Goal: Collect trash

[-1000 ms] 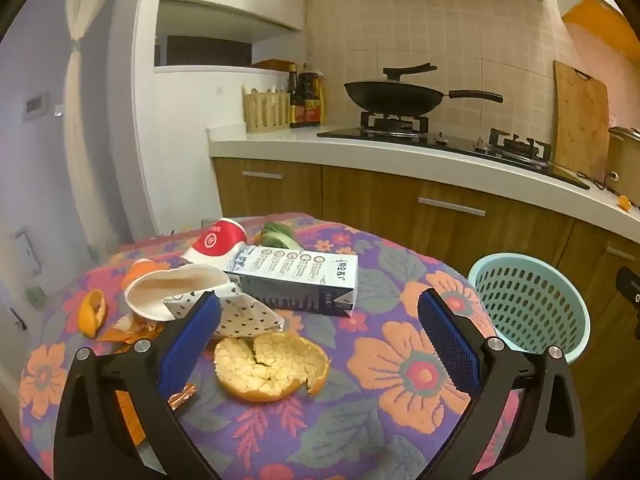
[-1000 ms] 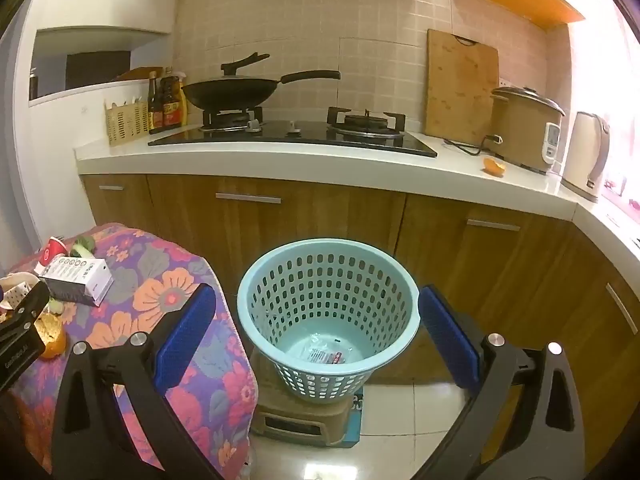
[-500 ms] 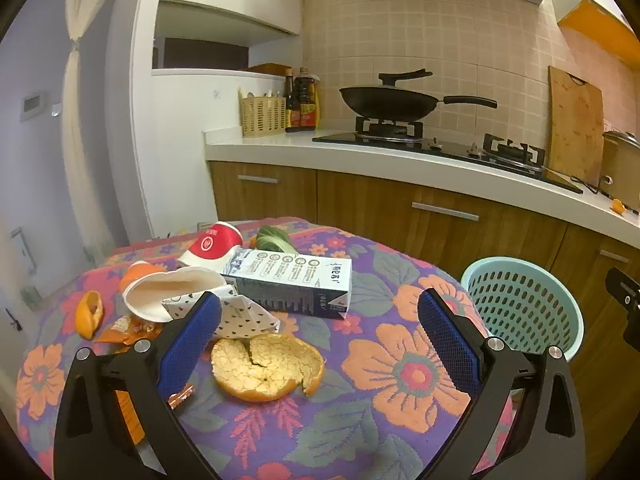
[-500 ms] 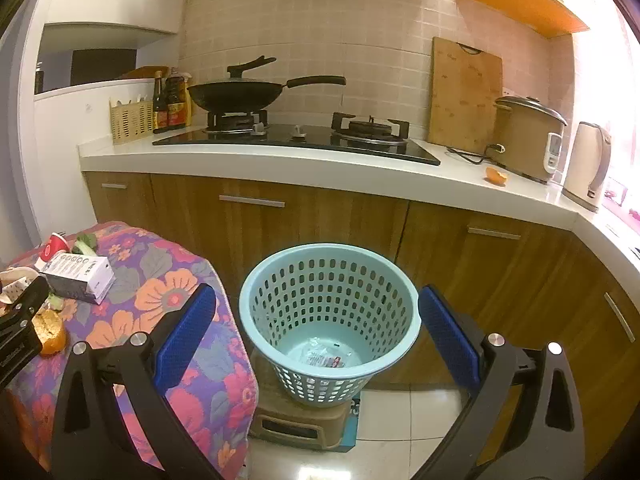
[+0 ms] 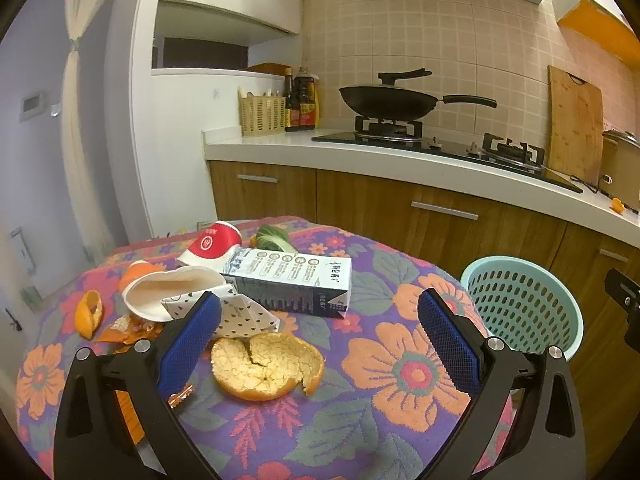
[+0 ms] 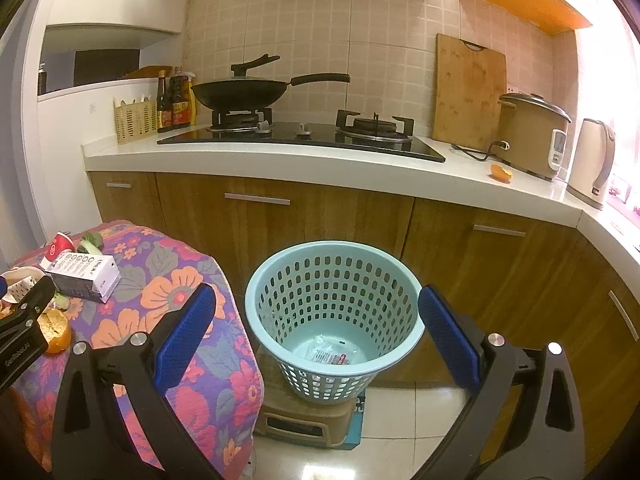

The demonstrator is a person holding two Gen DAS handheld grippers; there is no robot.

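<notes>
My left gripper point(image 5: 318, 334) hovers over the flowered cloth surface point(image 5: 400, 372) with its fingers spread wide and holding nothing. Beyond the left finger lie a crushed white paper cup point(image 5: 168, 292) and a dotted paper wrapper point(image 5: 240, 316); between the fingers, close in, sits a broad orange peel shell point(image 5: 266, 366), and farther ahead the blue-and-white milk carton point(image 5: 294, 282) lies on its side with a red paper cup point(image 5: 212, 240) behind it. My right gripper point(image 6: 316, 332) hangs over the pale green perforated plastic basket point(image 6: 334, 276), fingers wide apart and empty; a small wrapper point(image 6: 330, 354) lies in its bottom. I judge I am picking the next piece: lower the left fingers around the peel, close, then carry it rightward to the basket
</notes>
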